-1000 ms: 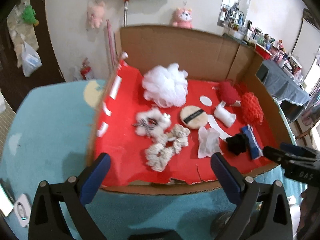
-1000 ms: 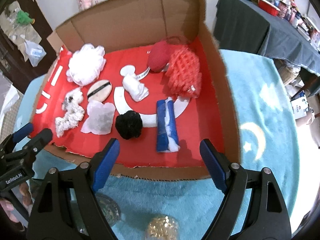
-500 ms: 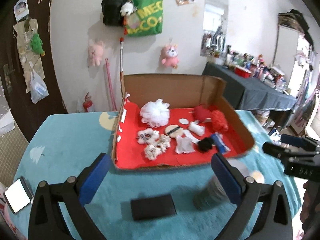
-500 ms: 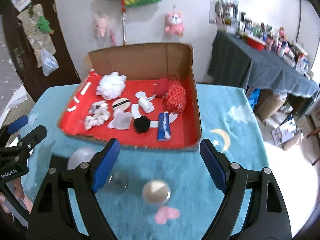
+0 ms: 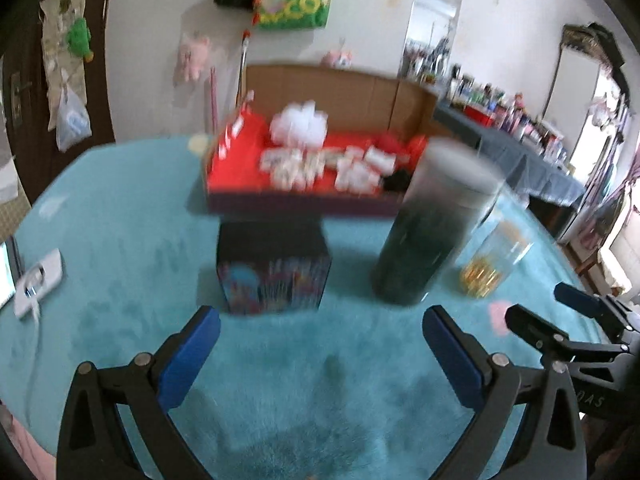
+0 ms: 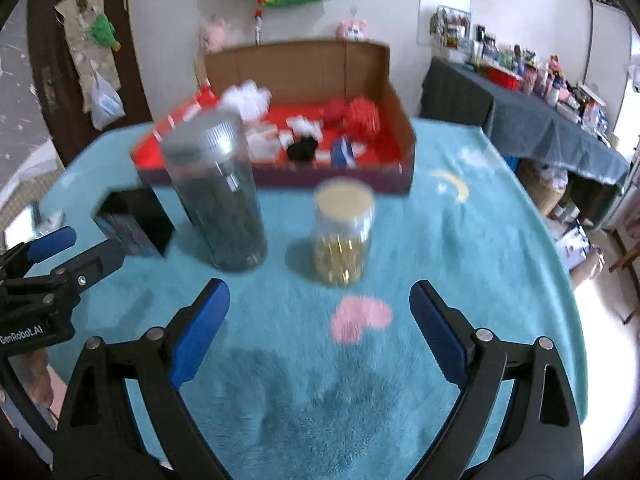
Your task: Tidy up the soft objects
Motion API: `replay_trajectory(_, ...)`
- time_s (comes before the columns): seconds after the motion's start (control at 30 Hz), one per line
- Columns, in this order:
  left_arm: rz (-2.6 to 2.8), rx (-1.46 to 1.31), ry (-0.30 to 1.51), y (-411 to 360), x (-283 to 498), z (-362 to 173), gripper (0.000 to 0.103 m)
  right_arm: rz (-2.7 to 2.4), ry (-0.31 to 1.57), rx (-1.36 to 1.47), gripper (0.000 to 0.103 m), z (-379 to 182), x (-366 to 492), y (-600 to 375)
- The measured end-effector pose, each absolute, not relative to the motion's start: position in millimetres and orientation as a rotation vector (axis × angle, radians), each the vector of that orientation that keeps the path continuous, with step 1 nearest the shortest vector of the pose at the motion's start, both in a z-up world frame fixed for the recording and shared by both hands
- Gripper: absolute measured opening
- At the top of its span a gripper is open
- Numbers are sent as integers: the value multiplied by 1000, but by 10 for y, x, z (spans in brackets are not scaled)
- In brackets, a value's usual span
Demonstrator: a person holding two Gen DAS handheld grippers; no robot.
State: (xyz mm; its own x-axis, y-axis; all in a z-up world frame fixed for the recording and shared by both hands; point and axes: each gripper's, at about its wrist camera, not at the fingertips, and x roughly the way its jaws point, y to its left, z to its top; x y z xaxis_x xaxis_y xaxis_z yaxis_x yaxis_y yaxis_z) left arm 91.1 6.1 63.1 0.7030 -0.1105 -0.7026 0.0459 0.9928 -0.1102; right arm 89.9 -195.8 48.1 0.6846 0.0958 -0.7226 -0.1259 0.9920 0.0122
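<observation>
Left gripper (image 5: 320, 344) spread wide, nothing between pads, over teal cloth (image 5: 320, 400). Right gripper (image 6: 319, 320) spread wide too, empty, above pink heart patch (image 6: 360, 318). Soft things lay in cardboard box (image 6: 394, 120) with red floor at far side of table: white puff (image 6: 246, 98), red mesh ball (image 6: 362, 114), black scrunchie (image 6: 302, 148). Tall dark jar (image 6: 218, 192) and small jar (image 6: 342, 236) stood upright between grippers and box; black carton (image 5: 274, 268) near dark jar.

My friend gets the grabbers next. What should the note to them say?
Left tool: open, nothing in it.
Right tool: open, nothing in it.
Both hang over the teal table cover, short of the cardboard box.
The soft things, such as the white puff, black puff and red mesh sponge, lie mixed on the box's red floor.
Dark jar, gold-filled jar and black box stand closed in front.
Nothing looks sorted; everything is left.
</observation>
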Motion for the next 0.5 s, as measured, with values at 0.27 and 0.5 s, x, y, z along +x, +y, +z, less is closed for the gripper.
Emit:
replay_trajectory(0.27,-67,-30,865,-23,971,212,103,82,867,-34,92,-2,977,-1981)
replay_trajectory(0.5,-27,8,875,-21,999,132,103,71,844,-10,94,-26,949,-2034)
